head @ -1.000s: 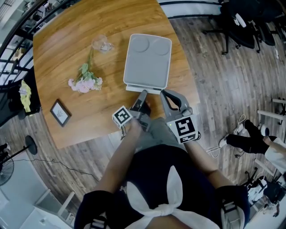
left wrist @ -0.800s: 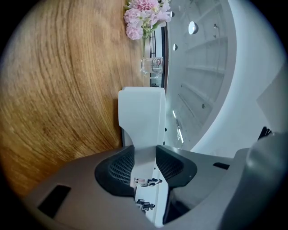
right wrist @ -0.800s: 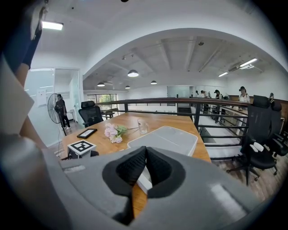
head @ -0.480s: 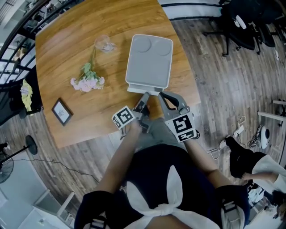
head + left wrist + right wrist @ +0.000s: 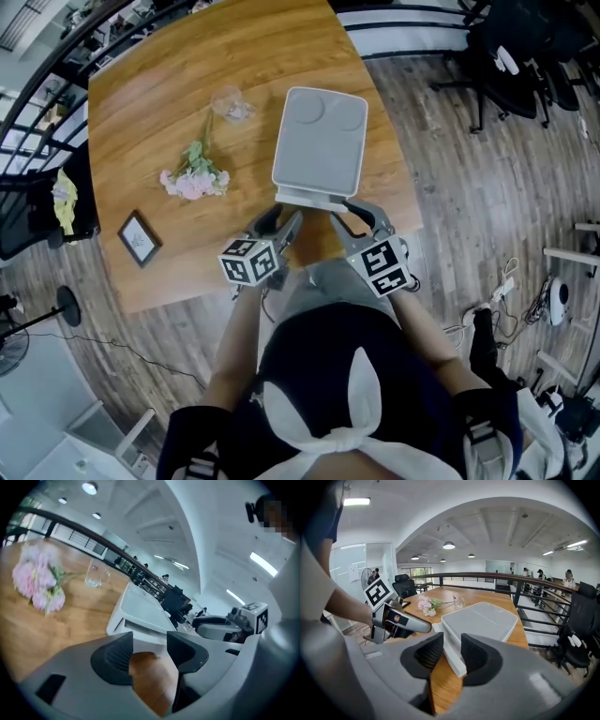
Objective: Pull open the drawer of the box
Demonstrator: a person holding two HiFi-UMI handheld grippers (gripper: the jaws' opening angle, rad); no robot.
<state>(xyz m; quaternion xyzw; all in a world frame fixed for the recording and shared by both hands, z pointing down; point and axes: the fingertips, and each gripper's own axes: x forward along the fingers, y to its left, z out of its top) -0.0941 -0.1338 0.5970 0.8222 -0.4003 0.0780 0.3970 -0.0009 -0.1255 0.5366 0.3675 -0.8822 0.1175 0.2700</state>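
- On the table [image 5: 159, 103]: box [image 5: 319, 141], long axis running away from the person, drawer [image 5: 307, 196] at the near end, out only a sliver.
- Right gripper [image 5: 343, 212]: spread, just been opening, drawer's front lip between the jaws but not pinched; nearer of the two.
- Left gripper [image 5: 279, 222]: spread too, just been opening, only bare wood between the jaws, just short of the drawer front.
- Likely calls for a pull straight back along that axis, toward the person.

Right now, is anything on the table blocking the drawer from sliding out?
Nothing visible does. The table ahead of the drawer is bare; the right gripper, its jaws just opened, straddles the drawer's front. Flowers, glass and picture frame lie well aside.
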